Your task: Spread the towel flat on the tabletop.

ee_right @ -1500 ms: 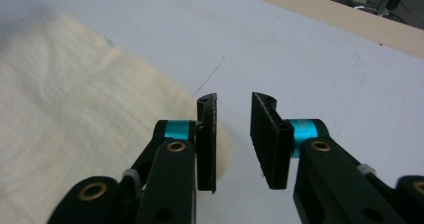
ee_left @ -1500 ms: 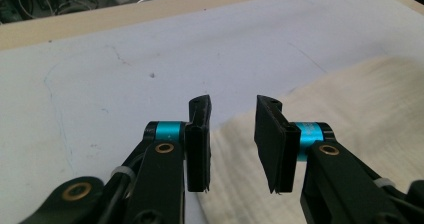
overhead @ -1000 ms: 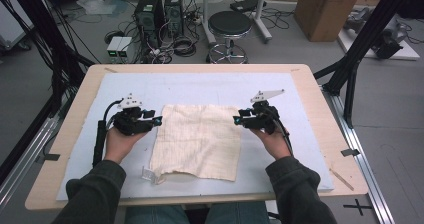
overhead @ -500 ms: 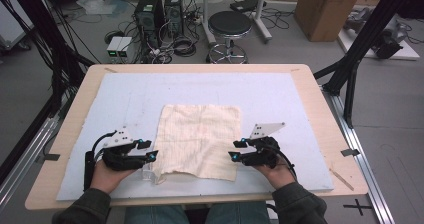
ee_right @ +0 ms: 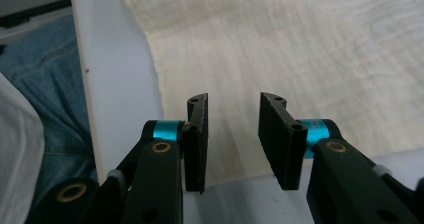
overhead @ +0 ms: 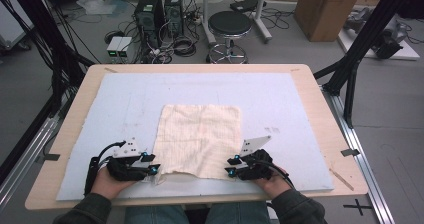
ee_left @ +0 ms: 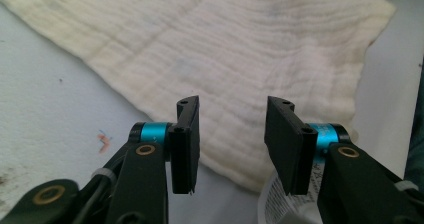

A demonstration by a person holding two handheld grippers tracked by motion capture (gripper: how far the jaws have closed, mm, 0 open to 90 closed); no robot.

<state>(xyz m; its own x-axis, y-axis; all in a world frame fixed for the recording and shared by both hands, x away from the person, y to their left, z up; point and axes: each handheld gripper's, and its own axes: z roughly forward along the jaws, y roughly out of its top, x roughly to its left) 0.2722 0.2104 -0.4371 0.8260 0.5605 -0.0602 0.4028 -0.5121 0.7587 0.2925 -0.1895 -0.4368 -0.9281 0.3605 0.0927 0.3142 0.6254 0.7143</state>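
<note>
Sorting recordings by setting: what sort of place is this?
Probably a lab or workshop: computer towers and tangled cables on the floor, a cardboard box, and a black frame around the table.

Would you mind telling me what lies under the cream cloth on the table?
The cream cloth lies flat on a pale blue mat covering the wooden table. Near the left tool, a printed label peeks from under its corner; anything else beneath is covered.

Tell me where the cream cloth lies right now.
In the high view, the cream cloth lies flat mid-table on the blue mat, its near edge between the left gripper and right gripper.
</note>
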